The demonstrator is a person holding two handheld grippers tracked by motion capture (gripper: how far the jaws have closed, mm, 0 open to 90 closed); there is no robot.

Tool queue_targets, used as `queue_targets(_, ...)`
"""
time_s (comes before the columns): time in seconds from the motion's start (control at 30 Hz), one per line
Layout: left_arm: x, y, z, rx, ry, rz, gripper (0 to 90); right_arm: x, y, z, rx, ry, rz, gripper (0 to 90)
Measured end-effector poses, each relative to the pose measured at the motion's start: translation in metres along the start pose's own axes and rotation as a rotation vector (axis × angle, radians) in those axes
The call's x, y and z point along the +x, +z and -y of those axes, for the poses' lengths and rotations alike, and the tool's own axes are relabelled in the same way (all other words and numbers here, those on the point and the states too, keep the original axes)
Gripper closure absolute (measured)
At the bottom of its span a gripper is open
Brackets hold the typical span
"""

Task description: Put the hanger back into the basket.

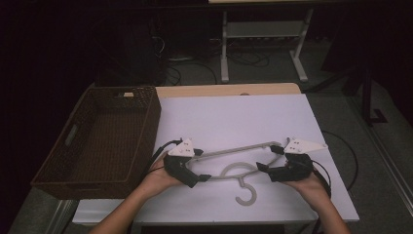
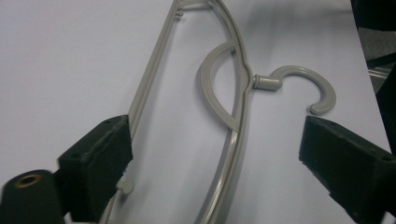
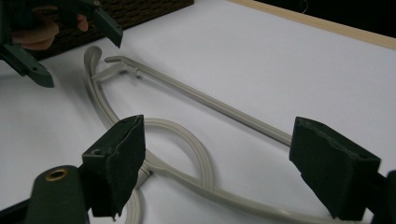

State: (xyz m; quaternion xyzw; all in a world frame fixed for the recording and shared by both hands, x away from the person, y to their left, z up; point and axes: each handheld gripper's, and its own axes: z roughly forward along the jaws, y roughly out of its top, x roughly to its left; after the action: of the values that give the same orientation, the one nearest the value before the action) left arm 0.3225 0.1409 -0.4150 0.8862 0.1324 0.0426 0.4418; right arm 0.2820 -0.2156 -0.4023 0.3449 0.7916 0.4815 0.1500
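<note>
A grey plastic hanger (image 1: pixel 234 148) lies flat on the white table top (image 1: pixel 234 117), its hook (image 1: pixel 246 192) pointing toward the person. My left gripper (image 1: pixel 201 165) is at the hanger's left end with its jaws wide apart. In the left gripper view the hanger (image 2: pixel 154 70) runs up between the jaws, its straight bar close beside the left pad (image 2: pixel 109 149) and its hook (image 2: pixel 322 88) off to the right. My right gripper (image 1: pixel 269 158) stands open at the right end. In the right gripper view both hanger arms (image 3: pixel 210 100) pass between its jaws, untouched. The left gripper (image 3: pixel 74 51) shows far off.
A dark woven basket (image 1: pixel 146 122) stands on the table's left side, next to the left hand. The table's wooden far edge (image 1: pixel 229 90) borders a dark floor with white desk legs (image 1: pixel 224 48). Cables trail from both grippers.
</note>
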Motion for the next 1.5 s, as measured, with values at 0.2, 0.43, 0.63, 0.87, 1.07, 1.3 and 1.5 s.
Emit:
queue_targets(0.2, 0.002, 0.014, -0.001, 0.046, 0.023, 0.062, 26.4, -0.004, -0.009, 0.006, -0.004, 0.019, 0.027, 17.8)
queue_targets(0.43, 0.0, 0.028, -0.003, 0.079, 0.063, 0.084, 43.4, -0.01, -0.017, 0.011, -0.012, 0.035, 0.049, 17.9)
queue_targets(0.63, -0.004, 0.04, -0.002, 0.132, 0.112, 0.091, 57.7, -0.013, -0.018, 0.011, -0.023, 0.042, 0.063, 18.7)
queue_targets(0.87, -0.004, 0.046, 0.0, 0.157, 0.112, 0.111, 67.7, -0.014, -0.016, 0.013, -0.011, 0.041, 0.06, 19.5)
queue_targets(1.07, -0.005, 0.048, 0.002, 0.167, 0.12, 0.118, 73.2, -0.013, -0.015, 0.013, -0.008, 0.033, 0.058, 19.8)
queue_targets(1.3, -0.004, 0.049, 0.003, 0.157, 0.124, 0.126, 76.6, -0.014, -0.015, 0.013, -0.009, 0.032, 0.063, 20.2)
queue_targets(1.5, -0.002, 0.05, 0.004, 0.154, 0.101, 0.145, 80.5, -0.015, -0.015, 0.014, -0.008, 0.03, 0.064, 20.4)
